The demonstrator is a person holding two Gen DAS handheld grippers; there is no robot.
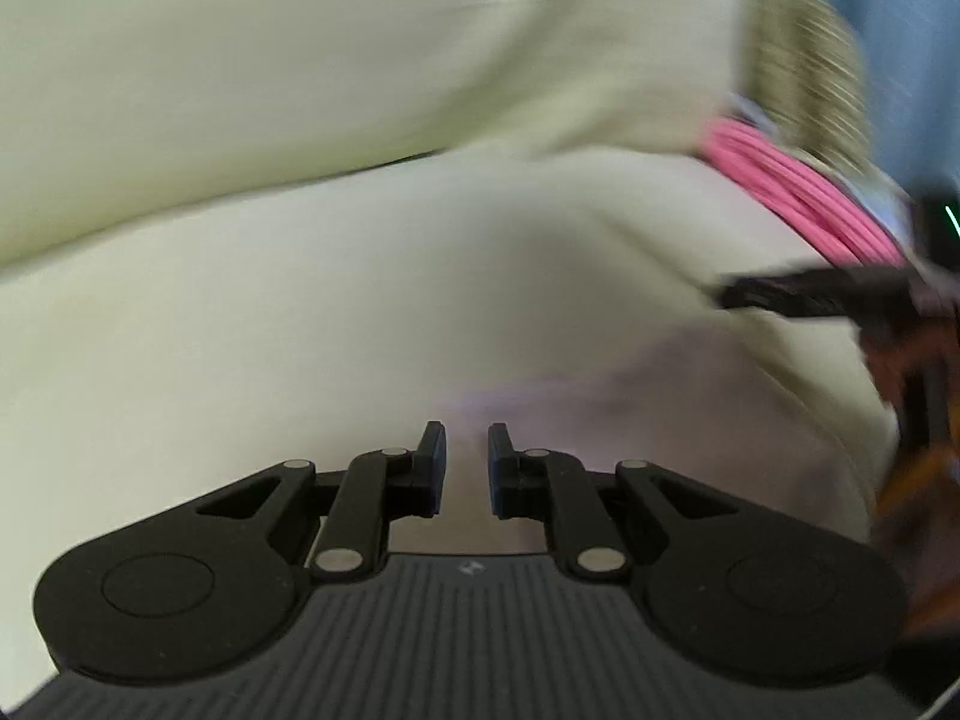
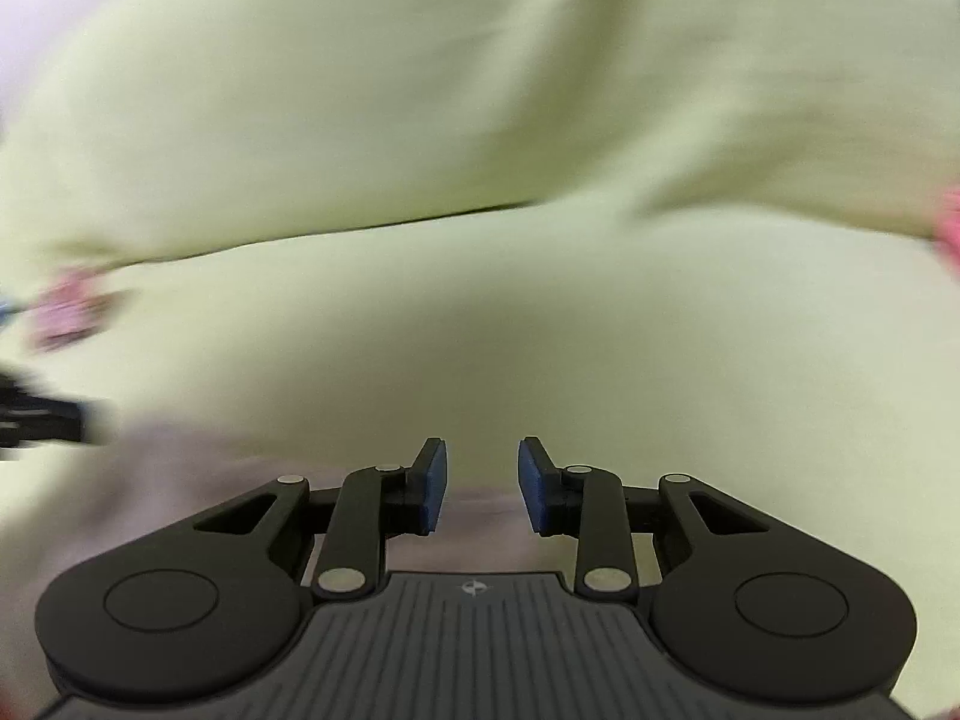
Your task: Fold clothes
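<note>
Pale yellow-green garment (image 1: 360, 276) fills nearly all of both wrist views, heavily motion-blurred. Fabric lies in two broad layers: an upper fold over a lower one, split by a thin dark crease line running across mid-frame in both views. What carries it can't be told; no bare surface shows, only a pale lilac patch under the cloth just ahead of each gripper.

Trim: pink ribbed band (image 1: 798, 192) at the garment's right edge in the left wrist view, with a blurred striped olive section above it. Right wrist view shows pink smears at the left and right edges of the cloth, too blurred to identify.

Left gripper (image 1: 467, 468): jaws apart, narrow gap, nothing between the pads, cloth just ahead of the tips. Contact can't be confirmed.

Right gripper (image 2: 483, 486): jaws apart, wider gap than left, nothing clamped, hovering close over the same fabric. It also appears in the left wrist view as a blurred black shape at the right edge, against the garment near the pink band.
</note>
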